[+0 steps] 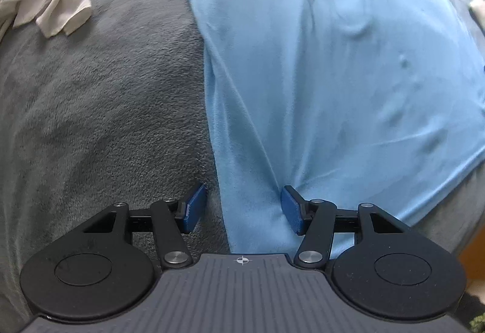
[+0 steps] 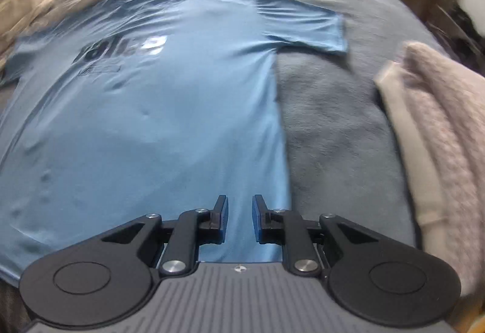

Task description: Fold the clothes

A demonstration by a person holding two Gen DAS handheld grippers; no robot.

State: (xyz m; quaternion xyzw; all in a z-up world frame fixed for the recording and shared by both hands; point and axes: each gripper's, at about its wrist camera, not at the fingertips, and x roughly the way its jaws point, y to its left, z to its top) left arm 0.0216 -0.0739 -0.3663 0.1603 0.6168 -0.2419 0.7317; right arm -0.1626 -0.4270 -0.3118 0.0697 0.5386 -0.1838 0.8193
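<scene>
Light-blue T-shirt (image 2: 157, 120) — flat on my grey blanket (image 1: 100, 108). Left gripper (image 1: 242, 210): wide open astride its side edge, nothing gripped. Right gripper (image 2: 240, 219): part-open over the hem — empty.

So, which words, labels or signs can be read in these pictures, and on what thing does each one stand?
None can be read for certain.
Black print on the T-shirt chest: large letters, too blurred to read; cut off by the frame edge in the left wrist view.
Small line under that print: too small to read.
Crosshair mark, a sign and no text, on each hand-held gripper's grey body.
</scene>
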